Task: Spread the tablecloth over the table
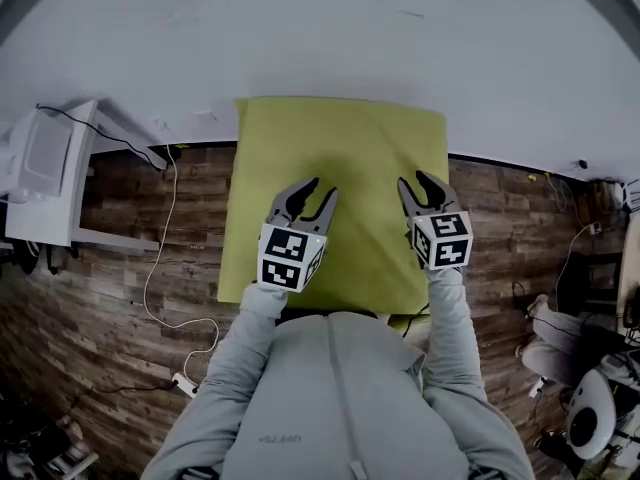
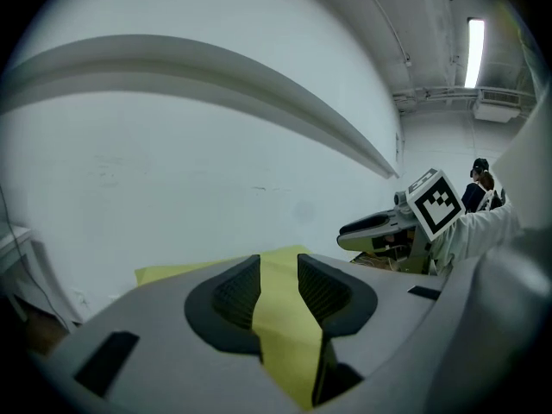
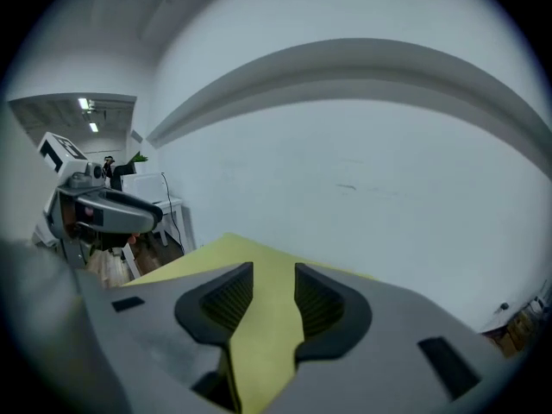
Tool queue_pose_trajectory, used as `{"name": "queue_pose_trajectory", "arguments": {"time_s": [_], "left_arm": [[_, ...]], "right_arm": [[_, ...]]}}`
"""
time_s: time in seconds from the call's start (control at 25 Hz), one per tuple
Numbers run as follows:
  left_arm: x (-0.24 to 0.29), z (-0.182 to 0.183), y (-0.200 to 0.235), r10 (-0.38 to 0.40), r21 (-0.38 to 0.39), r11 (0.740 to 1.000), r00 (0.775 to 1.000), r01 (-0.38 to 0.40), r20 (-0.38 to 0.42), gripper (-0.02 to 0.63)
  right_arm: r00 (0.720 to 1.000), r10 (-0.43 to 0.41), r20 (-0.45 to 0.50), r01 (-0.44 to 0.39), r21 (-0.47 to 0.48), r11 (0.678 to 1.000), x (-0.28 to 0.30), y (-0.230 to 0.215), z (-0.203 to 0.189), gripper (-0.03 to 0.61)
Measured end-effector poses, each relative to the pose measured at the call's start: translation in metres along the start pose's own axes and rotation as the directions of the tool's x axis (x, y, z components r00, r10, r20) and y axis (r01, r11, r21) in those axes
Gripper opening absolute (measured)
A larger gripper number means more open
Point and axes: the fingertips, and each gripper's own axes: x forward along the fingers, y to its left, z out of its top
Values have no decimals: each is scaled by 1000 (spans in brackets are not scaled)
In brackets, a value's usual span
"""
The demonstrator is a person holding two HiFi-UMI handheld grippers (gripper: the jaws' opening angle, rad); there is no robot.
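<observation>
Below the left gripper (image 1: 321, 190) and right gripper (image 1: 414, 181), extending toward 12 o'clock, the tablecloth (image 1: 340, 158) lies spread flat. Both jaw pairs stand apart, holding nothing. Cloth judged light and limp; grip at edge corners.

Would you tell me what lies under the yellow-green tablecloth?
The tablecloth lies flat and hides whatever supports it; no tabletop or legs show, only wooden floor around it.

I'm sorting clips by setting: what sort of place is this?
Likely an indoor workroom or lab rather than a home: bare white wall, loose cables trailing across wood-pattern floor, strip light on the ceiling.
</observation>
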Motion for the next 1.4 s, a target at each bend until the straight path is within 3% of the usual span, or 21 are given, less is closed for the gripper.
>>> {"name": "queue_pose_trajectory", "arguments": {"time_s": [0.2, 0.44, 0.76, 0.96, 1.4], "left_arm": [[-28, 15, 23, 76, 7, 997, 996, -76, 48, 143], [-67, 32, 44, 129, -19, 992, 985, -128, 115, 102], [-97, 45, 53, 132, -59, 991, 976, -123, 172, 43], [-95, 50, 53, 123, -27, 992, 976, -120, 177, 25], [-82, 52, 45, 93, -3, 996, 981, -94, 168, 25]], "right_arm": [[988, 58, 142, -50, -64, 997, -5, 25, 54, 127], [941, 146, 304, -133, -65, 989, -29, 61, 100, 60], [881, 133, 453, -131, -37, 991, -72, 65, 125, 26], [894, 80, 440, -75, -30, 997, -79, 57, 115, 21], [909, 39, 415, -47, 11, 999, -91, 36, 93, 21]]}}
